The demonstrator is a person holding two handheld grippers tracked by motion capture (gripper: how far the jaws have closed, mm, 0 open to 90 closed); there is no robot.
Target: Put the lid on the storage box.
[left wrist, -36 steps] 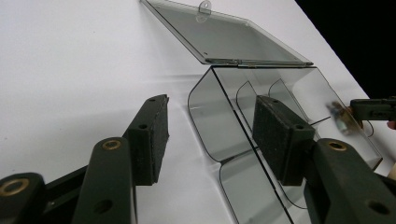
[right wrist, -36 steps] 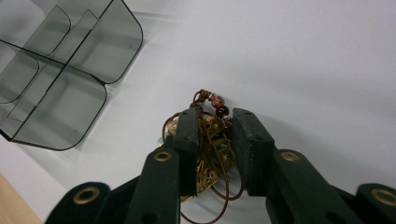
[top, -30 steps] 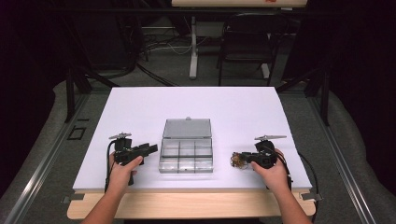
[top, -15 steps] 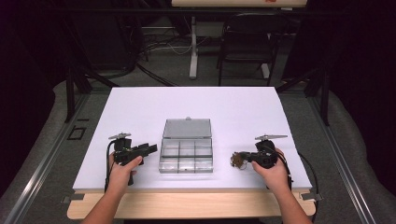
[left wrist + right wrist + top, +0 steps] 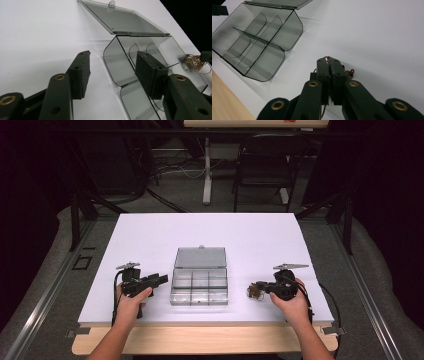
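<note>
- The right gripper (image 5: 258, 290), at the lower right of the high view, has just been closing its jaws, which now pinch a small bundle of coppery wire (image 5: 254, 292) lying on the white table (image 5: 250, 240).
- The left gripper (image 5: 161, 279), at lower left, has its jaws spread, nothing between them.
- The clear compartment box (image 5: 199, 287), lid open, sits at centre between both grippers.

table (image 5: 150, 235): bears all items | compartment box (image 5: 199, 287): centre, near front edge, lid laid open behind it | left gripper (image 5: 159, 279): just left of box | wire bundle (image 5: 256, 291): right of box | right gripper (image 5: 260, 287): at bundle
</note>
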